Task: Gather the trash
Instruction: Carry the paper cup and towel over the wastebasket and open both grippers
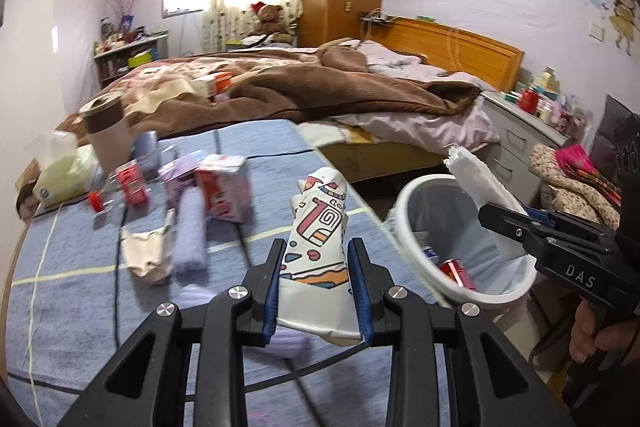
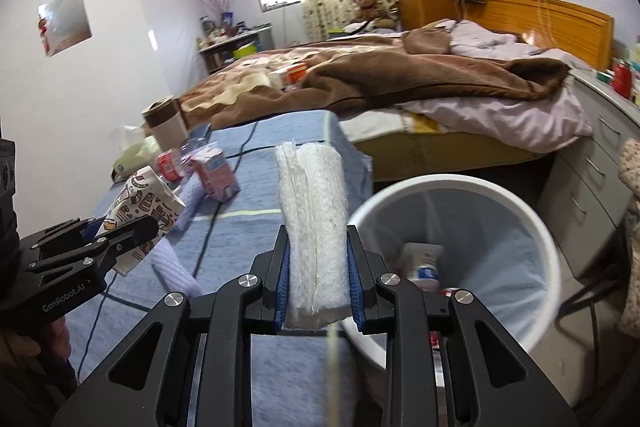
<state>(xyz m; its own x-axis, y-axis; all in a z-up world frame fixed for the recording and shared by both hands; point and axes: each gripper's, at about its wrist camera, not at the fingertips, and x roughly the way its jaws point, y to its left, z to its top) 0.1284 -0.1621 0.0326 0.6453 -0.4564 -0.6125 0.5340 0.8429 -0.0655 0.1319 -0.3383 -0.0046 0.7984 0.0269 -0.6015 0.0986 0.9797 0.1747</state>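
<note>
Your left tool (image 1: 316,287) is clamped on a flattened paper wrapper with a coloured cartoon print (image 1: 318,227), held above the blue-covered table (image 1: 80,307) just left of the bin. Your right tool (image 2: 318,279) is clamped on a folded wad of white tissue (image 2: 314,207), hovering by the near rim of the white lined bin (image 2: 532,227), which stands beside the table's right edge. The bin already holds a red can (image 1: 456,273) and a white tube or bottle (image 2: 424,259); blur makes it hard to say which. On the table, to the left: a red-and-white carton (image 1: 224,193), a lilac rolled cloth (image 1: 190,231), a crumpled beige scrap (image 1: 146,255), a clear bottle with a red cap (image 1: 120,187), a tissue pack (image 1: 60,171), and a paper cup (image 1: 106,135).
</note>
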